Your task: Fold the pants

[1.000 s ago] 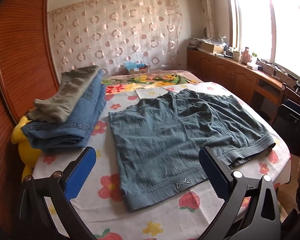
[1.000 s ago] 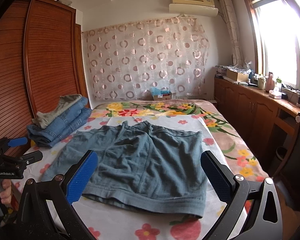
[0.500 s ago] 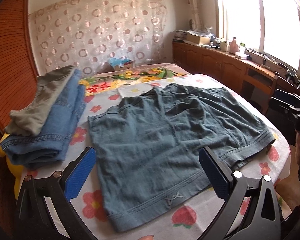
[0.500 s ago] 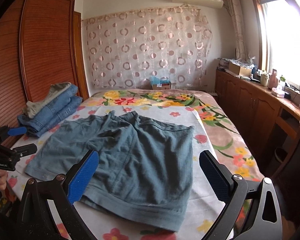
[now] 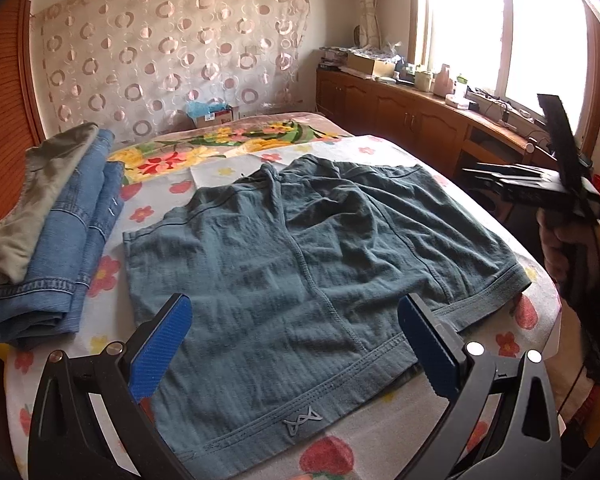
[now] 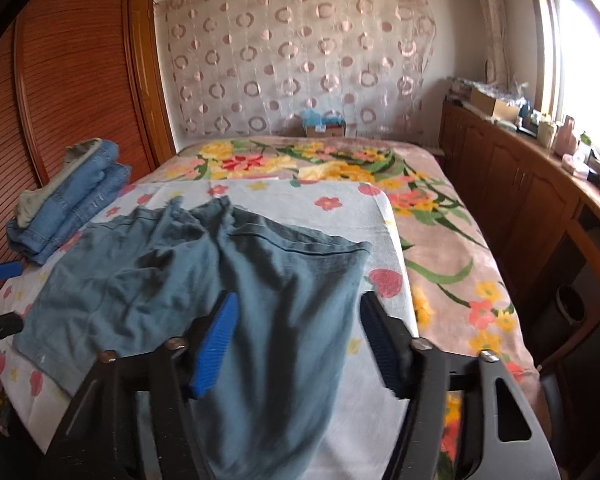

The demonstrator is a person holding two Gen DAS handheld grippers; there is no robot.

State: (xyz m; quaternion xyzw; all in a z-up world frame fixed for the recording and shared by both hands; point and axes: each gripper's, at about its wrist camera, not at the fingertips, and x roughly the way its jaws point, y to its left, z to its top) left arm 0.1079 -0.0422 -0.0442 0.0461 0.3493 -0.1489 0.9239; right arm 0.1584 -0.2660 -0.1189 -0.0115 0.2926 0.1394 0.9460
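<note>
Right wrist view: right gripper (image 6: 296, 344) closing over the near edge of the shorts (image 6: 204, 276), spread flat on the bed (image 6: 452, 248); nothing pinched yet. Left gripper (image 5: 296, 344) is wide open. Step: first grasp. Next: pinch the hem.

Daylight pours in from the window (image 5: 500, 28) at the upper right of both views, blown out to pure white with glare spilling onto the frame around it. The room is otherwise evenly, softly lit. The left wrist view is sharp; the right wrist view is smeared with motion blur. Fisheye bending curves the edges, and dark vignetting fills the corners.
</note>
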